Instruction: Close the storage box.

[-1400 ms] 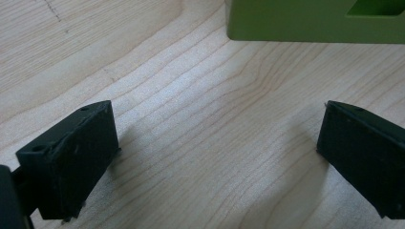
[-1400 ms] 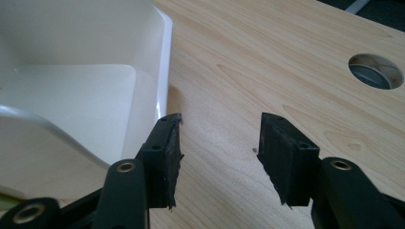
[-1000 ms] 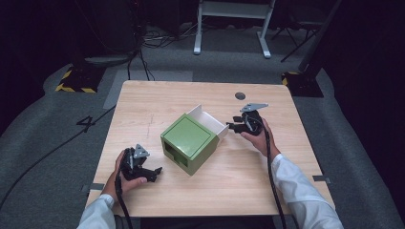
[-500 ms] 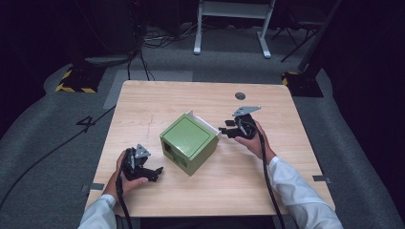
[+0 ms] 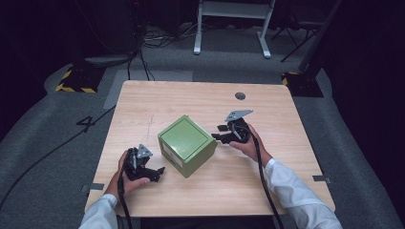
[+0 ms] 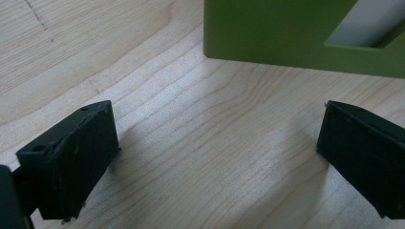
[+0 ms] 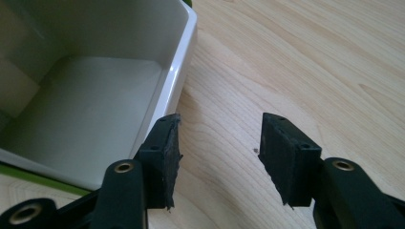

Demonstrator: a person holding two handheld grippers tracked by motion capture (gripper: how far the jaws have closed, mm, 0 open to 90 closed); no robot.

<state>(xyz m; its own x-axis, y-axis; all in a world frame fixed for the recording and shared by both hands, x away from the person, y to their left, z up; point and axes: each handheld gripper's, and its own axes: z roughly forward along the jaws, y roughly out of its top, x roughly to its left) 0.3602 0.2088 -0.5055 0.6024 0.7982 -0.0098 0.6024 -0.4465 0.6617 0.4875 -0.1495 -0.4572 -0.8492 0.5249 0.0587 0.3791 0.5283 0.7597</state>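
A green box stands in the middle of the wooden table. My left gripper rests on the table to the box's front left, jaws open and empty. In the left gripper view the left gripper faces a green side of the box that has a pale cut-out window. My right gripper sits close against the box's right side, open. In the right gripper view the right gripper holds nothing, and its left jaw stands beside the rim of the box's white hollow inside.
A small dark round hole is set in the table's far right part. Bare wood lies on both sides of the box. Beyond the table, a white metal stand and cables lie on the grey floor.
My right gripper has moved left and nearer, up to the box. The white part that stuck out at the box's far right no longer shows from above. The left gripper has stayed put.
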